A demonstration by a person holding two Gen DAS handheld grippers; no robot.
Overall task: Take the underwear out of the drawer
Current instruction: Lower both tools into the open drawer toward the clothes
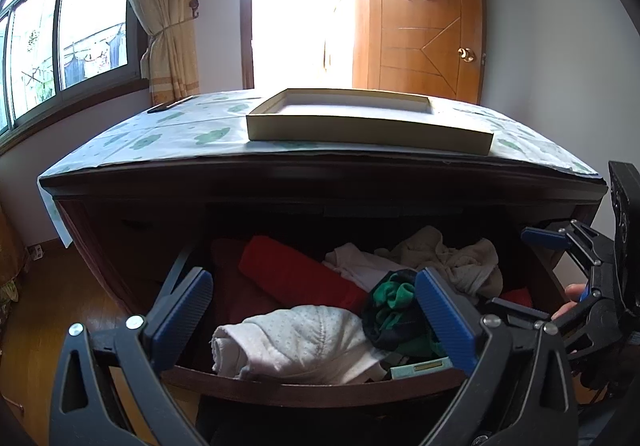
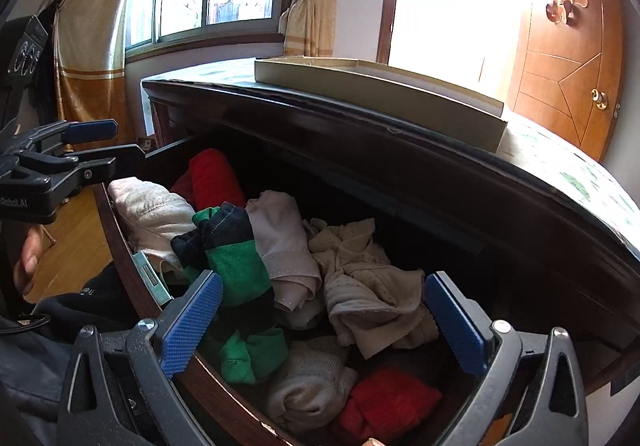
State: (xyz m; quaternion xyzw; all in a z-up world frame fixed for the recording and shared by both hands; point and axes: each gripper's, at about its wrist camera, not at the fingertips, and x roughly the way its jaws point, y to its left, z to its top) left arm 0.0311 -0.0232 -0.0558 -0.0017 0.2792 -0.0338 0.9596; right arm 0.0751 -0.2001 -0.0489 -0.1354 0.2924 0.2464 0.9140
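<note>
Hovering over the drawer [image 1: 320, 392], left gripper [image 1: 316, 316] spread, grasping nothing; white underwear [image 1: 304, 342] between its jaws, green-and-navy cloth [image 1: 394, 310] by the right jaw | right view: right gripper [image 2: 324, 320] spread, empty; cream underwear [image 2: 360, 286] between its jaws, green-and-navy cloth [image 2: 236, 258] beside the left jaw.

Sunlit window [image 1: 68, 34], tied curtain [image 1: 168, 14], wooden door [image 1: 424, 18], wood floor [image 1: 52, 326].

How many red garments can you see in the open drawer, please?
2: a red roll at the drawer's back left, and a red piece at the front right near the right gripper. Others may lie buried.
</note>
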